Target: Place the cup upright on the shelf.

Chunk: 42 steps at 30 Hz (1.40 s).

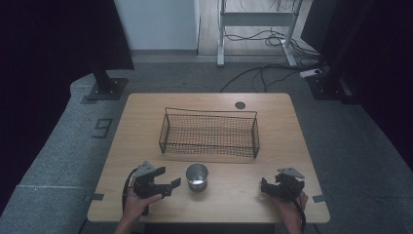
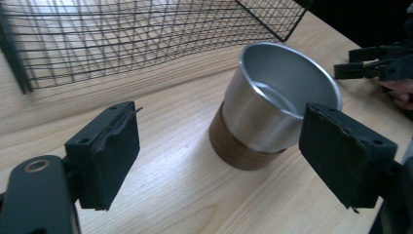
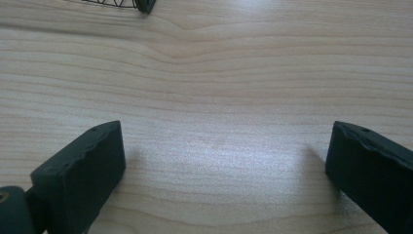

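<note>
High view: metal cup (image 1: pixel 197 176) on table (image 1: pixel 146 117), near wire basket (image 1: pixel 209 132). Left gripper (image 1: pixel 171 186) jaws apart beside cup, holding nothing. Right gripper (image 1: pixel 264 187) jaws wide, w/ bare wood between.

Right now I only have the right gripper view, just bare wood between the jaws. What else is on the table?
Observer: A metal cup stands upright near the front edge of the table.
Operator: Is the left hand-held gripper holding it?
Observer: No. The left hand-held gripper has its jaws open, and the cup stands just beyond them, seemingly untouched.
Operator: Anything in the wire basket?
Observer: The wire basket behind the cup looks empty.
</note>
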Available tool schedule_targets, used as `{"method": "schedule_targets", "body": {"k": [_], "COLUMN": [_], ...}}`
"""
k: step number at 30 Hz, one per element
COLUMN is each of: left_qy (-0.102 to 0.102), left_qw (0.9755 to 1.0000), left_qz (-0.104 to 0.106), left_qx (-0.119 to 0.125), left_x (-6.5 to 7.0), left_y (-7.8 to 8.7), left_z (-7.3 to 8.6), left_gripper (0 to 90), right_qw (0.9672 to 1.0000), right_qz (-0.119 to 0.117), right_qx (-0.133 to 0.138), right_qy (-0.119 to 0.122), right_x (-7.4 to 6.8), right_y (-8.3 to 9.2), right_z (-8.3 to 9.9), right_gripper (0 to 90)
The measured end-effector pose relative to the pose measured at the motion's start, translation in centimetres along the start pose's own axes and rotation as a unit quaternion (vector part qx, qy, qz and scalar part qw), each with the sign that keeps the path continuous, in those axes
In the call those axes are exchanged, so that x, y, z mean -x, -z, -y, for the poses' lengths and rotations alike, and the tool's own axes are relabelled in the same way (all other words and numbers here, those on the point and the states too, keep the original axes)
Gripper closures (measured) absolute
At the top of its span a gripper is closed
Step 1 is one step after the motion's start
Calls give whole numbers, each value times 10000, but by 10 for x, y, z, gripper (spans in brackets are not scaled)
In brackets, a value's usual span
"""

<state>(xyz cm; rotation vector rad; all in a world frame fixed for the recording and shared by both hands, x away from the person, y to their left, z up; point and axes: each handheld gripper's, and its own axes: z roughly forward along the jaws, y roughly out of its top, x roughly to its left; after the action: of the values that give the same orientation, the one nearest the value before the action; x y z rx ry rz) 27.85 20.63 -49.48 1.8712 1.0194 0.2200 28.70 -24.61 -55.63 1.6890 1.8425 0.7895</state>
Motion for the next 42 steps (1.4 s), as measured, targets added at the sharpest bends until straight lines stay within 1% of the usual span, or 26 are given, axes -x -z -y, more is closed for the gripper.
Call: {"method": "schedule_targets", "body": {"k": [4,11,18,20,29,34,40,42], "left_qy": [-50,-150,-300,-332,-410,-454,-529,-552], "left_qw": [10000,9999,9995,9994,9987,9983,9973,9971], "left_qz": [-1,59,78,114,222,222,334,337], "left_qx": [56,58,-34,-52,-218,-304,-395,-405], "left_x": [4,12,21,23,29,33,39,40], "left_y": [0,-3,-11,-14,-26,-34,-44,-47], "left_z": [-1,-2,-1,-1,-6,-7,-9,-10], "left_gripper": [150,143,122,117,93,70,58,54], "right_qw": [10000,10000,10000,10000,10000,10000,10000,10000], "right_qz": [0,5,10,12,29,45,47,48], "right_qx": [0,5,10,16,35,41,44,45], "right_qy": [0,-4,-10,-3,-12,-17,-21,-20], "right_x": [0,0,0,0,0,1,1,1], "right_y": [0,0,0,0,0,0,0,0], "right_z": [0,0,0,0,0,0,0,0], "right_gripper": [9,11,14,16,26,30,31,32]}}
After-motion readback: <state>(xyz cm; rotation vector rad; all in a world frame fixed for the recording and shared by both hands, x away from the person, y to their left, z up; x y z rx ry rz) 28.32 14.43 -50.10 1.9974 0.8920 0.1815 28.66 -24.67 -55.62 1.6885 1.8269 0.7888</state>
